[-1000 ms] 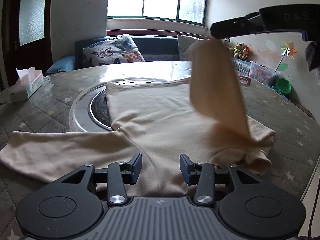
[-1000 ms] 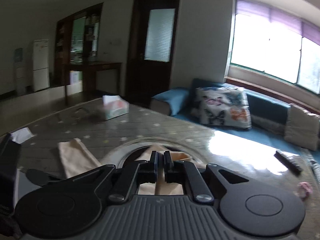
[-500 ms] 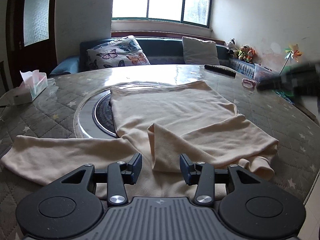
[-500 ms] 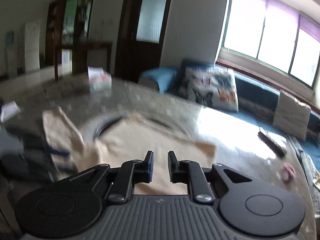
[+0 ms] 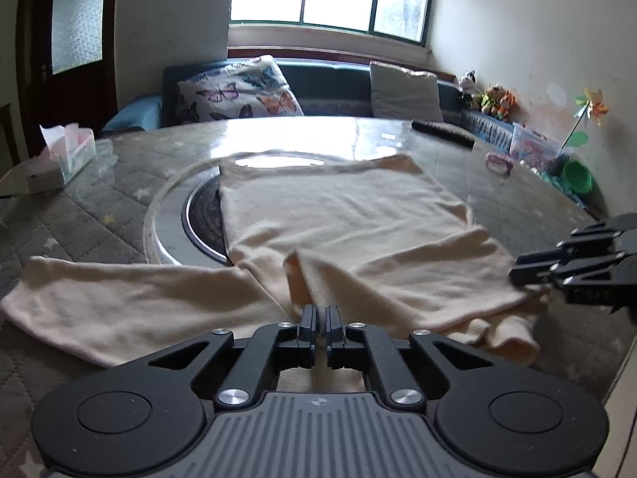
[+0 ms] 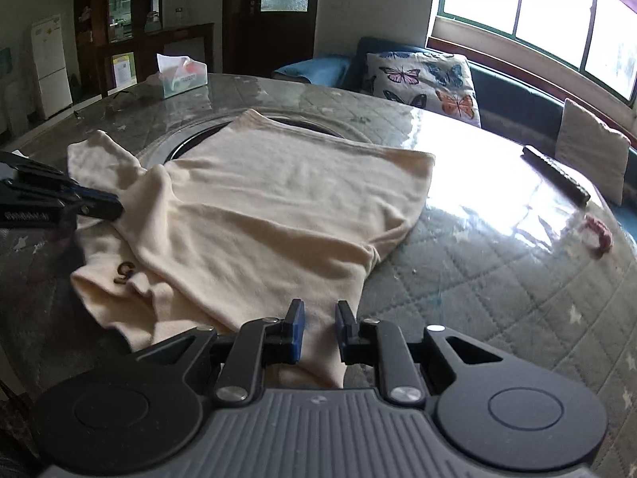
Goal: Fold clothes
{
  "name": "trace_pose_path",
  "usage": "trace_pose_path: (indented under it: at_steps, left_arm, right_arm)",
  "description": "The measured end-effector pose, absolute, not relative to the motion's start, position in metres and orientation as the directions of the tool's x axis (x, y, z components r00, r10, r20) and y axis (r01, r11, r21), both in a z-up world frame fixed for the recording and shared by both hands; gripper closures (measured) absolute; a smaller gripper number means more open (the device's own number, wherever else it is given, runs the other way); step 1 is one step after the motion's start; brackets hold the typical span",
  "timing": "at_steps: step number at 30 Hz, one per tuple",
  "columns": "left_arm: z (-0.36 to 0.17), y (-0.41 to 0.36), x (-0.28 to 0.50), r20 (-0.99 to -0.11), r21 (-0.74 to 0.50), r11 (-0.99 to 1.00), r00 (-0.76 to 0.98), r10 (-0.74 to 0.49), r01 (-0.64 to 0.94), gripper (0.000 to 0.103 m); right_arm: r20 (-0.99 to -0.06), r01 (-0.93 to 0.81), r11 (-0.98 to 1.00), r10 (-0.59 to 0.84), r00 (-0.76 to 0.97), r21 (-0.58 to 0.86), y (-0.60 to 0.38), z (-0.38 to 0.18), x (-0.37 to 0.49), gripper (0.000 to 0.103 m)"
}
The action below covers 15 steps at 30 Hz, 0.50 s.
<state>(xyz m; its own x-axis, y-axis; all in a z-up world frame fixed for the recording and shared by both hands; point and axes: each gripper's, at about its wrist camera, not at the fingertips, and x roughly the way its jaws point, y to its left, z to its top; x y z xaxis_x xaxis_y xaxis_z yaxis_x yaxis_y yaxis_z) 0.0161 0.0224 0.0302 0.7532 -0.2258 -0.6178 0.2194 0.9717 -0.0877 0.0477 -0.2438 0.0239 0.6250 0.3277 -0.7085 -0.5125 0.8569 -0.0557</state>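
A cream long-sleeved top [image 5: 342,215] lies flat on the round table, with its right sleeve folded across the body and its left sleeve [image 5: 119,298] stretched out to the left. My left gripper [image 5: 321,314] is shut on the cloth at the near edge of the top, by the folded sleeve's end. My right gripper [image 6: 318,320] is open, with its fingers either side of the top's [image 6: 278,207] near right edge. It also shows at the right of the left wrist view [image 5: 517,275].
The table [image 5: 517,183] has a quilted grey cover and a round inset hob [image 5: 199,215] partly under the top. A tissue box [image 5: 67,151] stands at far left. A remote [image 6: 555,175] and a pink hair tie [image 6: 597,235] lie at far right.
My right gripper laid the lifted sleeve across the body, let it go and came down to the top's right edge. My left gripper closed on the cloth.
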Motion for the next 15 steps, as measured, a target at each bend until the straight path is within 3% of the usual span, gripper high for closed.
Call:
trace_pose_path:
  at_steps: [8,15]
  left_arm:
    - [0.029,0.03,0.012,-0.659,-0.034,0.982,0.735,-0.162,0.186,0.096]
    - [0.045,0.023,0.018,-0.614,-0.044,0.975,0.764,-0.198,0.218,0.096]
  right_arm:
    - [-0.691,-0.521,0.851,0.337,0.639,-0.067,-0.245,0.03,0.055,0.084]
    - [-0.664,-0.522,0.852,0.365,0.653,-0.046,-0.236,0.034,0.077,0.084]
